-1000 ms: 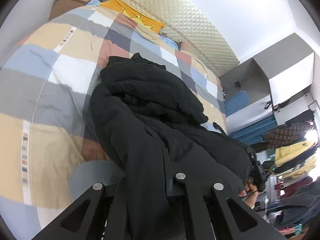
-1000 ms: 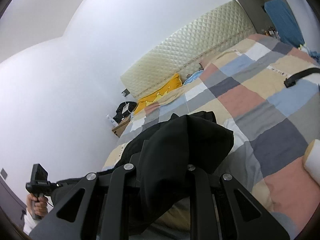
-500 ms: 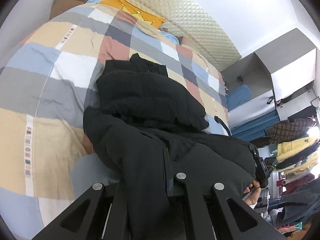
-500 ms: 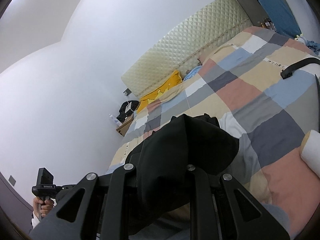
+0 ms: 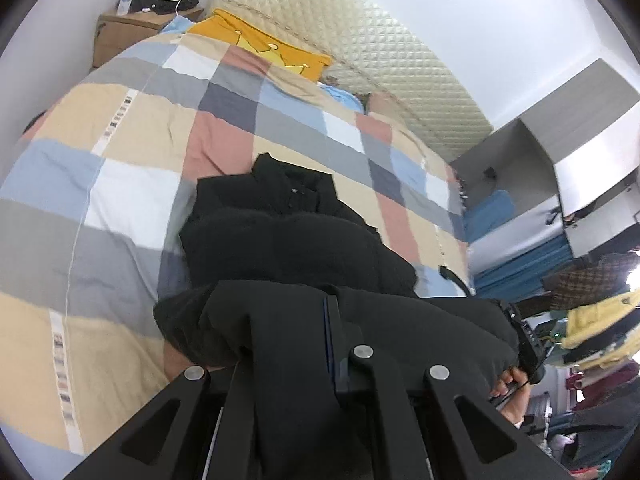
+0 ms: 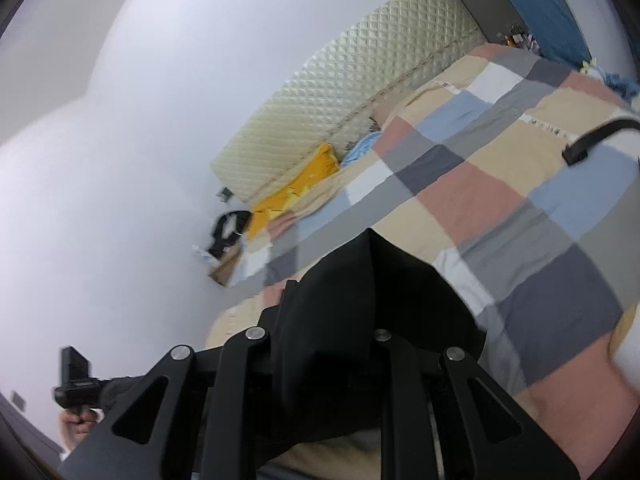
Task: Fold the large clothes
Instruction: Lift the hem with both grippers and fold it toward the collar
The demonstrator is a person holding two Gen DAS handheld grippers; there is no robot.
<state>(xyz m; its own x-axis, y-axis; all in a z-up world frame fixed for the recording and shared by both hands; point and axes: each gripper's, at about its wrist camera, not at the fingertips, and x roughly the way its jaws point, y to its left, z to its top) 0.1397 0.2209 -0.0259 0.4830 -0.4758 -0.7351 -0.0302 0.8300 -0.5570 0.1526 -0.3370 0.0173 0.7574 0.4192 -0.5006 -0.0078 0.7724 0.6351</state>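
Observation:
A large black coat (image 5: pixel 288 240) lies bunched on the patchwork duvet (image 5: pixel 132 184). Its near edge is lifted and stretched between both grippers. In the left wrist view my left gripper (image 5: pixel 308 360) is shut on the coat's fabric, which drapes over and hides the fingertips. At that view's right edge a hand holds the right gripper (image 5: pixel 528 356) at the coat's other end. In the right wrist view my right gripper (image 6: pixel 324 344) is shut on a thick fold of the black coat (image 6: pixel 360 280). The left gripper (image 6: pixel 76 380), held by a hand, shows at the lower left.
A quilted cream headboard (image 5: pixel 360 48) and a yellow pillow (image 5: pixel 260 44) sit at the bed's far end. A wooden nightstand (image 5: pixel 128 32) carries a black bag. A black strap (image 6: pixel 596 140) lies on the duvet. Clothes (image 5: pixel 592 332) hang at the right.
Both grippers have drawn back from the headboard with the coat's edge, lifting it slightly. The coat's far part has slid along, baring more duvet beyond it.

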